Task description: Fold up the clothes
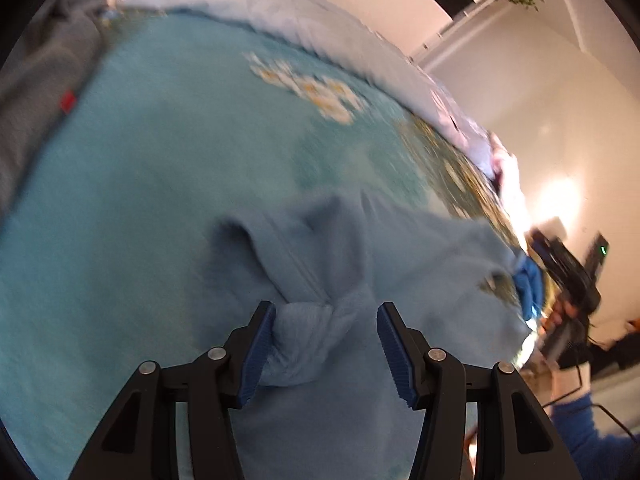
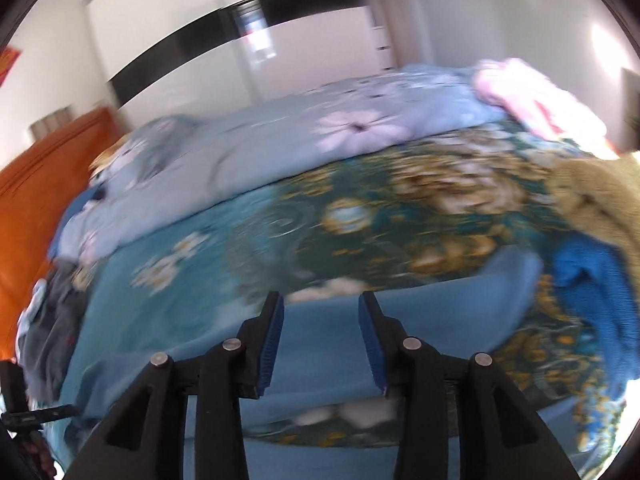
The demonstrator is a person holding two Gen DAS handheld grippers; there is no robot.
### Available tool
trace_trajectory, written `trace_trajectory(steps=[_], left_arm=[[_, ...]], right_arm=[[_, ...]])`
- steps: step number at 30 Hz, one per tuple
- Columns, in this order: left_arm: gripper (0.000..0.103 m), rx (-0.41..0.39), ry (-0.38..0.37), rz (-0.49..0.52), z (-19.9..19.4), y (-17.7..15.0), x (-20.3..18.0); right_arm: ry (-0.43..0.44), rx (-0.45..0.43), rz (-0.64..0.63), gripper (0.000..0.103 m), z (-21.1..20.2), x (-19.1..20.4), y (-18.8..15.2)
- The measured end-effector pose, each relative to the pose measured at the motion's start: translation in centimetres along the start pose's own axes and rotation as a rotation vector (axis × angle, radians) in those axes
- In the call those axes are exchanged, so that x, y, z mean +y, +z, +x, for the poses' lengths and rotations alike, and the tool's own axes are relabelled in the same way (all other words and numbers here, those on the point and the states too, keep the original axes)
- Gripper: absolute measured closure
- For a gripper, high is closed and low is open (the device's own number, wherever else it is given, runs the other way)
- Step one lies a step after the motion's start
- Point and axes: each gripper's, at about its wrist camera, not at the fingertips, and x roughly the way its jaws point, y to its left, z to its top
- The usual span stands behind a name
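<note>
Left wrist view: black two-finger left tool with blue ribbed pads [image 1: 326, 354] sits nearest the lens, jaws spread, a bunched knot of the pale blue fleece garment [image 1: 320, 264] lying between the pads. Left pad touches the bunch; right pad looks clear of it, so I read this as not clamped, though blur makes contact hard to call. Garment runs forward and to the right from the tool, long axis roughly diagonal toward the other handheld black tool [image 1: 568, 276] at far right. That tool meets the garment's far edge; its jaw state can't be read from here. Left of and ahead of the tool: bare teal bedspread [image 1: 140, 160], open room. Far left edge: grey cloth pile [image 1: 44, 64]. Beyond, along the far edge: light blue floral quilt [image 1: 320, 12].

Right wrist view: right tool [image 2: 322, 340] nearest, jaws apart, pads standing over a flat, smooth band of the same blue garment, which passes under and between them, running left to right across the tool's axis. No fabric visibly pinched; not sure whether the pads touch it. Ahead of the tool: gold-and-green patterned bedspread area. Right of the tool: bright blue knit [image 2: 600, 288] and olive knit [image 2: 592, 196], close to the garment's right end, so less room there. Left: orange headboard [image 2: 36, 200].

Judgement: both tools are at opposite ends of the garment; free space is forward-left.
</note>
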Motion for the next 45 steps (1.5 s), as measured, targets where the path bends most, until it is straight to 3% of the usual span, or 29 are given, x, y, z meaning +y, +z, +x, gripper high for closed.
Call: trace_trajectory(steps=[2, 5, 10, 17, 22, 24, 28, 30, 33, 35, 37, 41, 45], left_arm=[[0.046, 0.004, 0.006, 0.003, 0.3, -0.4, -0.1], [0.046, -0.026, -0.044, -0.021, -0.4, 0.0, 0.1], [0.042, 0.043, -0.139, -0.178, 1.0, 0.6, 2.4], [0.042, 0.074, -0.217, -0.229, 1.3, -0.6, 2.5], [0.043, 0.022, -0.272, -0.296, 1.3, 0.3, 3.2], [0.043, -0.017, -0.253, -0.308, 1.0, 1.1, 3.8], [0.043, -0.038, -0.057, -0.240, 0.7, 2.2, 3.4], [0.043, -0.039, 0.002, -0.193, 0.9, 2.4, 2.9], [0.043, -0.028, -0.054, -0.187, 1.8, 2.4, 2.8], [0.053, -0.026, -0.096, -0.185, 2.1, 2.2, 2.8], [0.088, -0.027, -0.131, -0.179, 2.2, 2.2, 2.8], [0.093, -0.066, -0.206, -0.194, 1.7, 3.2, 3.2], [0.096, -0.159, -0.228, -0.225, -0.2, 5.5, 4.6]], right_arm=[[0.018, 0.016, -0.034, 0.062, 0.4, 1.4, -0.6], [0.031, 0.035, -0.074, 0.062, 0.8, 2.9, -1.4], [0.028, 0.046, -0.070, 0.061, 0.9, 2.9, -2.3], [-0.004, 0.052, -0.040, 0.061, 0.4, 2.3, -3.2], [0.007, 0.062, -0.041, 0.061, 0.7, 2.6, -3.5], [0.014, 0.065, -0.040, 0.061, 0.8, 2.7, -3.6], [0.015, 0.065, -0.039, 0.061, 0.9, 2.9, -4.1], [0.018, 0.068, -0.034, 0.061, 1.0, 2.8, -4.2], [0.018, 0.076, -0.030, 0.061, 1.2, 2.7, -4.4], [0.019, 0.082, -0.027, 0.061, 1.3, 2.7, -4.5], [0.020, 0.087, -0.024, 0.061, 1.4, 2.6, -4.5], [0.016, 0.090, -0.030, 0.061, 1.6, 2.6, -4.5], [0.017, 0.090, -0.016, 0.061, 1.9, 2.5, -4.4]])
